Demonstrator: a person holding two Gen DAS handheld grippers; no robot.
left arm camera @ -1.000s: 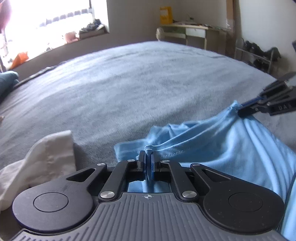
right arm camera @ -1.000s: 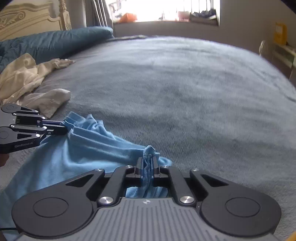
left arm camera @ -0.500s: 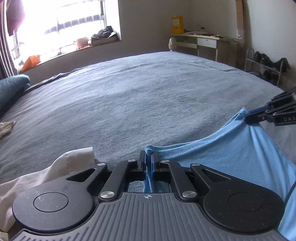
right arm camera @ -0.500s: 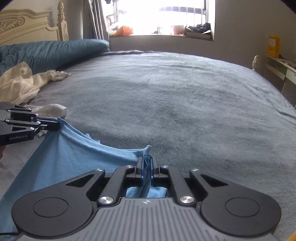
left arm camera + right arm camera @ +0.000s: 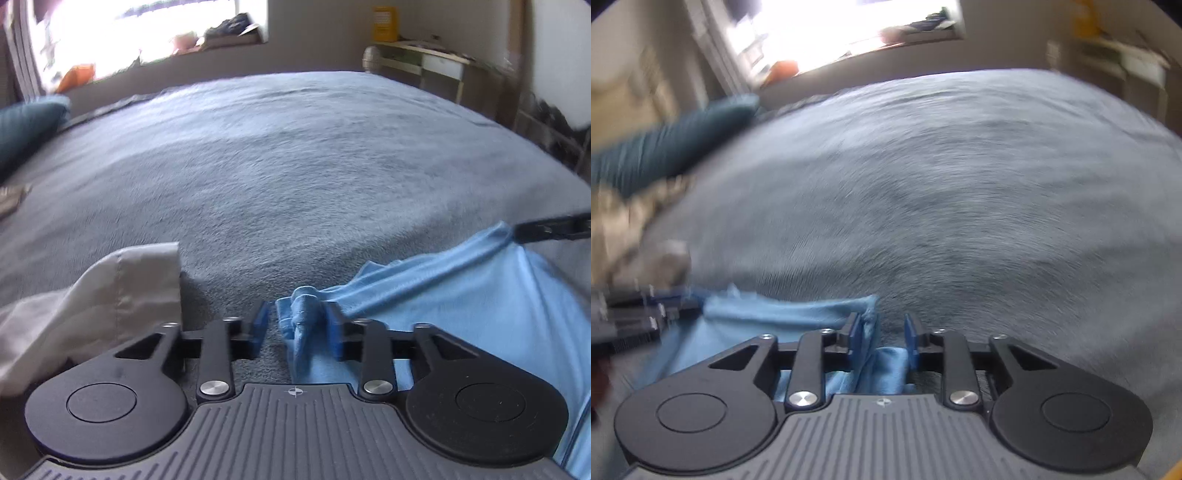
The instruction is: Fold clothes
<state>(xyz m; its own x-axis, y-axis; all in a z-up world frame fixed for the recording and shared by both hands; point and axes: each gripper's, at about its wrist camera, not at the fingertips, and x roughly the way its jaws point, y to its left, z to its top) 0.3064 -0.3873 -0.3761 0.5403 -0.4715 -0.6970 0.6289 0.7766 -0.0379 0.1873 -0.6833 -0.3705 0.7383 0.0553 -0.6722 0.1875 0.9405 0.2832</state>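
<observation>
Both our grippers are opening over the bed. In our left gripper a bunched corner of the blue shirt leans on one pad, clear of the other. Our right gripper is likewise parted, shirt edge loose between. Between them the shirt sags onto the bed; a white cloth lies just beside it.

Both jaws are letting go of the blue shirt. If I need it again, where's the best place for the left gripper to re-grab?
Take the bunched corner of the blue shirt, lying between the opening left gripper jaws. Come straight down from above: that bunch stands up off the grey bedspread, while the rest lies flatter.
</observation>
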